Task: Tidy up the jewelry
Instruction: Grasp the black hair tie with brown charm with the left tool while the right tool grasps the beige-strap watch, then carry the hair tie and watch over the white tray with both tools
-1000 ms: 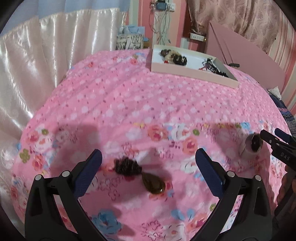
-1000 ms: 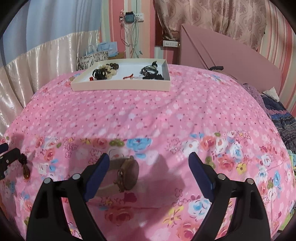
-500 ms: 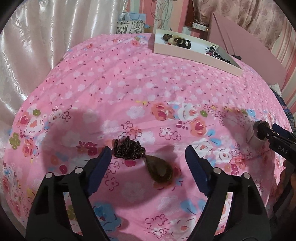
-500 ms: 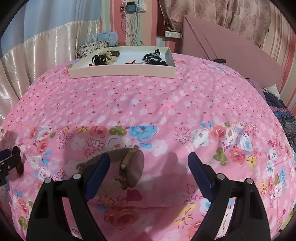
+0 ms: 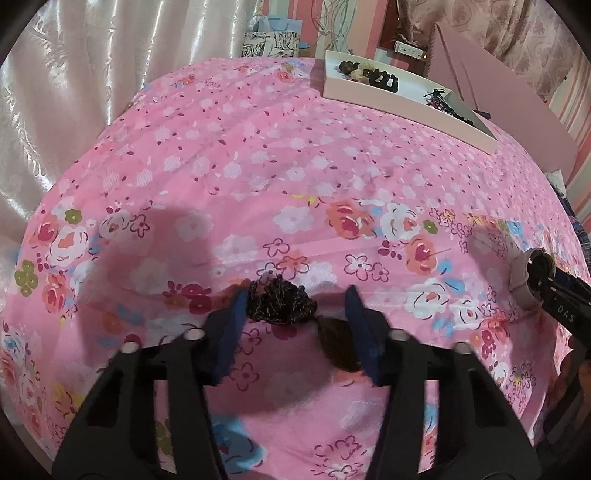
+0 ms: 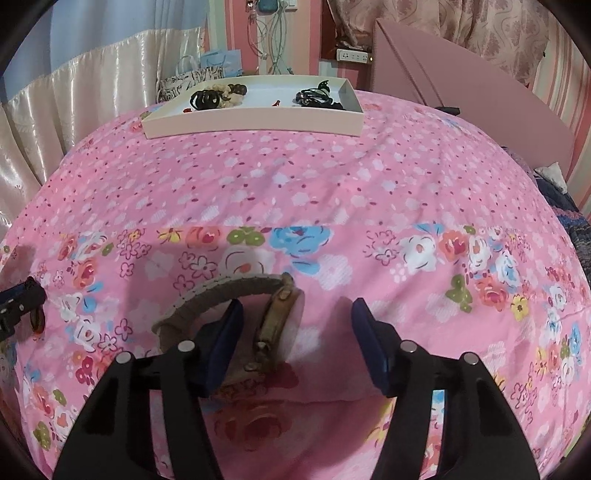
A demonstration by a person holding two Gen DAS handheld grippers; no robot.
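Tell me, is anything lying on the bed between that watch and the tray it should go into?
Nothing visible. Only bare pink bedspread lies between the watch and the tray. The right hand-held gripper is closing around the watch.

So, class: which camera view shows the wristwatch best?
The right wrist view: the wristwatch sits centred between the closing right gripper jaws, strap and case clear. The left wrist view shows only part of it at its right edge.

A bed under a pink floral sheet [image 6: 295, 184] fills both views. Behind it hang a shiny cream curtain [image 5: 92, 74] and a patterned drape [image 6: 480, 33]. A pink headboard [image 6: 461, 85], a power strip [image 6: 352, 56] and a patterned gift bag [image 5: 271, 43] stand by the striped wall.
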